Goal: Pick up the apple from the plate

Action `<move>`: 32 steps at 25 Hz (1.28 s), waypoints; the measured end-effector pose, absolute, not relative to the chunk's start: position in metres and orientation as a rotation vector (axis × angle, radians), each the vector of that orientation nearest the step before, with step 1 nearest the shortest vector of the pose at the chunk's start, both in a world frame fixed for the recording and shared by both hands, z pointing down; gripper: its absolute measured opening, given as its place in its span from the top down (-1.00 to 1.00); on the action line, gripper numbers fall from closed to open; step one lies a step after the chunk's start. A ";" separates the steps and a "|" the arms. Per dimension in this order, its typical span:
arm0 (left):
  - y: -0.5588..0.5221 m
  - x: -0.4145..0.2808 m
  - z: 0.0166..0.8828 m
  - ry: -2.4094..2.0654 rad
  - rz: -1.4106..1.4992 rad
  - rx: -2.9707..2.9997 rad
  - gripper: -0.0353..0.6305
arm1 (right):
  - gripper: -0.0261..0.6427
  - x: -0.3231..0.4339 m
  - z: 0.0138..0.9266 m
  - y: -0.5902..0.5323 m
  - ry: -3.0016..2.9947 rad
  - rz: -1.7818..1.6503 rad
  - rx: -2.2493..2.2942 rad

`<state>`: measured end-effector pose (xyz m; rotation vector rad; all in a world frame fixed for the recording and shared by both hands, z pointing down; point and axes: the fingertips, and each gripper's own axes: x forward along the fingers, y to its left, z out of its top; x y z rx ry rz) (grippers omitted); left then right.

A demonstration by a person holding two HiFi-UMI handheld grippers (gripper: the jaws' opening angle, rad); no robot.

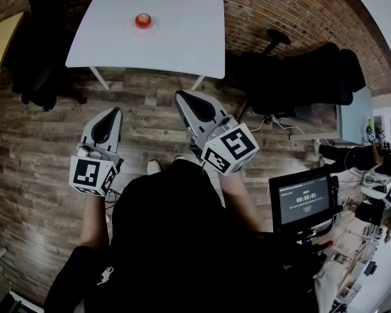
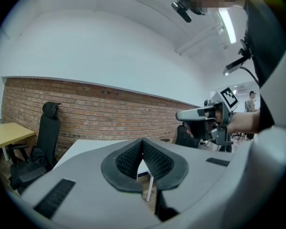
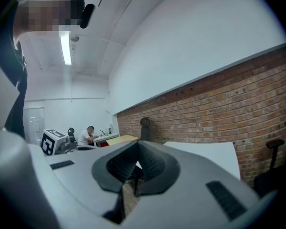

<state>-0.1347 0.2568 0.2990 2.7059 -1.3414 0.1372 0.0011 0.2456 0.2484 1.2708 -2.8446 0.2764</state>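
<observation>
in the head view, the apple (image 1: 142, 20) is seen resting on a small plate (image 1: 145, 30) near the middle of the white table (image 1: 182, 44), a little toward its far edge. the left gripper (image 1: 111, 114) and the right gripper (image 1: 182, 100) are held side by side over the wooden floor (image 1: 39, 149), short of the table's near edge and well apart from the apple. both are pointed toward the table. a black office chair (image 1: 300, 77) is parked off the table's right edge.

in the left gripper view, the jaws are seen pressed together at their tips, with nothing caught between the dark pads (image 2: 157, 162). the table's top and one leg are glimpsed past them, and the right gripper is visible off to the right. neither apple nor plate can be made out here.

in the right gripper view, the jaws are likewise closed on nothing. a corner of the table is shown ahead at the right, against the brick wall (image 3: 219, 109). the apple is not shown.

as for progress, nothing of the task is judged done: the apple lies untouched on its plate. the approach to the table, the opening of one gripper, the closing round the apple and the lift off the plate are all left.
</observation>
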 end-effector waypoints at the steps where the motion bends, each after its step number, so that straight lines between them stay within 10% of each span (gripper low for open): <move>1: 0.257 -0.135 0.299 -1.340 0.137 2.703 0.88 | 0.91 0.002 0.248 0.245 -2.840 0.275 1.275; 32: 0.258 -0.152 0.289 -1.369 0.111 2.687 0.88 | 0.91 -0.018 0.235 0.231 -2.903 0.291 1.213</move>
